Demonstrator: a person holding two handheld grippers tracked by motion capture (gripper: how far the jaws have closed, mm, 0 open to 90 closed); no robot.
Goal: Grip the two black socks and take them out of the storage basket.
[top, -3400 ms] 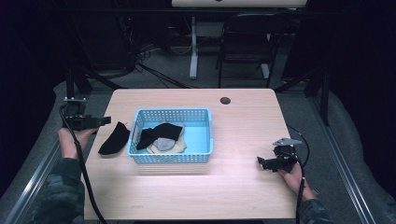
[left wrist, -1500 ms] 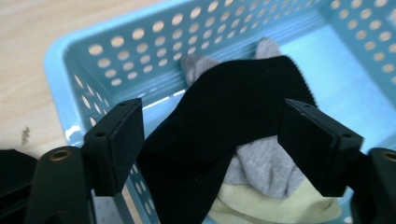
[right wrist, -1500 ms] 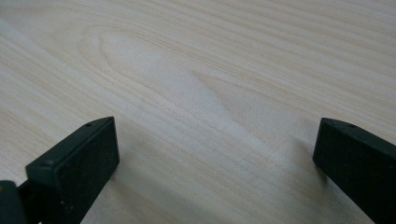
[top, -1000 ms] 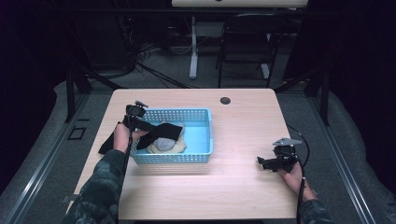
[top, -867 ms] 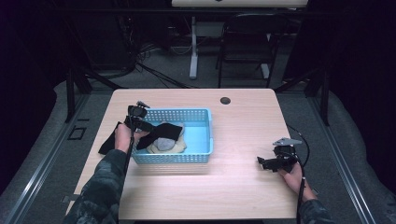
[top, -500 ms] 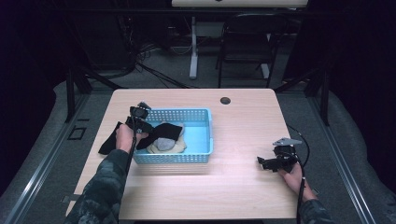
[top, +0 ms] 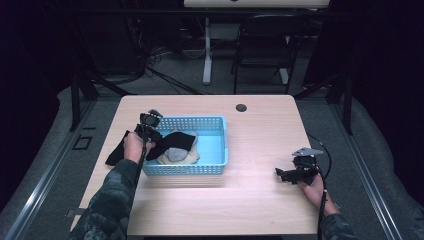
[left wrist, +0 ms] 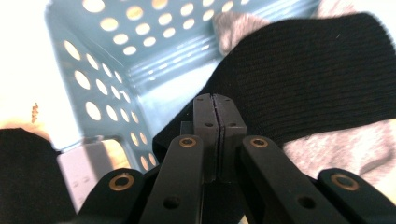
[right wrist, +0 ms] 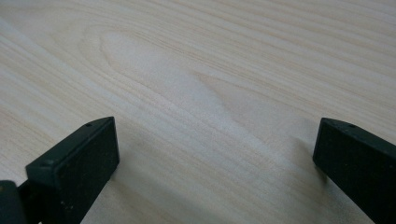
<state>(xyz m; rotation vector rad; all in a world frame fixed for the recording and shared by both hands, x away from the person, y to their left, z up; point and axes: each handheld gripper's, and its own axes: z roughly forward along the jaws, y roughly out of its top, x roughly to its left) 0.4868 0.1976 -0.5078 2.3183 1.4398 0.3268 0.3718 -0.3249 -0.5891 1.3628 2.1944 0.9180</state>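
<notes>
L gripper [left wrist: 215,100] jaws pinched together at black sock [left wrist: 308,70] edge, sock draped in blue basket [top: 217,145]; whether cloth is caught, can't tell. R gripper [top: 292,173] wide, idle on table [top: 260,200]. Looks like sorting step; next prob lift sock clear of rim.

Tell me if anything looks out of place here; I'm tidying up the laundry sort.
One black sock lies on the table left of the blue basket, while the other socks sit inside. A black sock in the basket drapes toward the left rim by the left gripper.
</notes>
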